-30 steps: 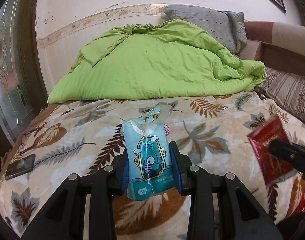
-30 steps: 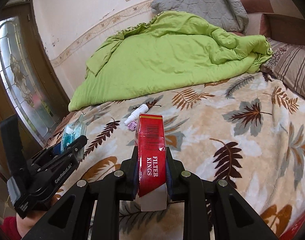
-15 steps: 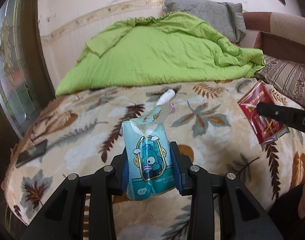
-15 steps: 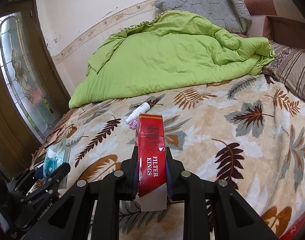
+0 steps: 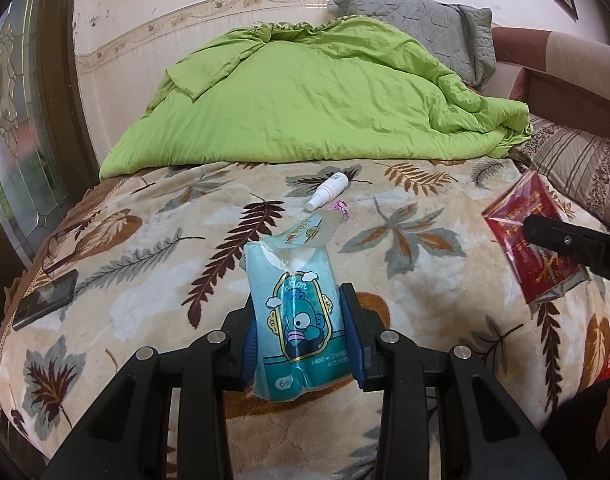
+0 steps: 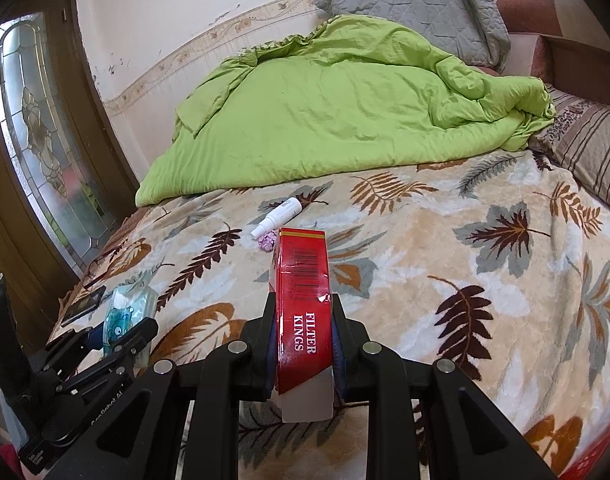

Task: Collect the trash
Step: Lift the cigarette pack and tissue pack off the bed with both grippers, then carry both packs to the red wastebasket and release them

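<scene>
We have the left gripper point(image 5: 301, 334) pinching a teal tissue pack point(image 5: 297, 312) with a cartoon face on it, its blue pads pressed against both long sides, and the pack stands upright between them with its torn flap sticking out past the fingertips. Our right gripper point(image 6: 303, 326) is clamped the same way on a red cigarette box point(image 6: 302, 300) lettered "FILTER KINGS", held on edge so the barcode side faces us and the white end sits back toward the gripper body. Both grippers hang above the leaf-patterned blanket point(image 5: 425, 240), neither load touching it. Ahead of the left gripper, beyond the pack's flap, a small white spray bottle point(image 5: 328, 192) lies on its side on the blanket with a crumpled pink wrapper point(image 5: 341, 208) just beside its nozzle end; from the right gripper the same bottle point(image 6: 277, 218) and wrapper point(image 6: 267, 240) sit ahead and slightly left of the box's far end. Farther ahead of both lies a rumpled green duvet point(image 5: 305, 100), with a grey pillow point(image 5: 417, 28) behind it against the wall. Well off to the left of our left gripper a dark phone point(image 5: 45, 300) rests flat near the blanket's edge. To the right of the right gripper a striped pillow point(image 6: 585, 148) lies at the bedside.
</scene>
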The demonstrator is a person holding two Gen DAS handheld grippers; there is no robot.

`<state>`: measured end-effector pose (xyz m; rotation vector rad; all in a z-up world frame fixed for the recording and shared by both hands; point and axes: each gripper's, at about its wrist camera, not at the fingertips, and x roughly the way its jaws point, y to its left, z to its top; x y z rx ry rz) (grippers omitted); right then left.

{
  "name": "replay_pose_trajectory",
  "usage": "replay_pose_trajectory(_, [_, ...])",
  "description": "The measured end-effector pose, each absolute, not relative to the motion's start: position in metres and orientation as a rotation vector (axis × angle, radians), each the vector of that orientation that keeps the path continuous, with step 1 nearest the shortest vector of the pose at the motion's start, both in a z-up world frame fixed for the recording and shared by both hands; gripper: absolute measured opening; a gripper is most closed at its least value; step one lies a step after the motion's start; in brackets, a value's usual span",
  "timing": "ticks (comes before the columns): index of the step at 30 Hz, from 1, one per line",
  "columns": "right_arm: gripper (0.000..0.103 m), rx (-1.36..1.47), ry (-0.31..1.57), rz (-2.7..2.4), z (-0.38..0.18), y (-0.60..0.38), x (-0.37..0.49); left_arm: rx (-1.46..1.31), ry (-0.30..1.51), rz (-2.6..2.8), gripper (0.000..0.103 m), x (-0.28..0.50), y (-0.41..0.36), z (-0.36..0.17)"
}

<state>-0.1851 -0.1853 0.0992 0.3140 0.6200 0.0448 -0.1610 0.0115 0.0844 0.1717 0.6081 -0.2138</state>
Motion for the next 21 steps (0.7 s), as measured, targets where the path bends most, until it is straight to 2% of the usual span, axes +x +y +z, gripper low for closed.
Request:
replay_pose_trajectory(10, [0.024, 0.36, 0.638, 0.075, 0.097, -0.184, -0.199, 0.148, 0.606, -0.281, 0.035, -0.167, 0.008, 0.083])
replay_pose_trajectory(14, [0.024, 0.423, 0.651, 0.085, 0.092, -0.194, -0.231, 0.154, 0.602, -0.363, 0.035, -0.18, -0.007, 0.086])
replay_pose_trajectory(21, [0.024, 0.495, 0.602, -0.015, 0.113, -0.244, -0.303, 0.164, 0.601, -0.506, 0.035, -0.21, -0.041, 0.097])
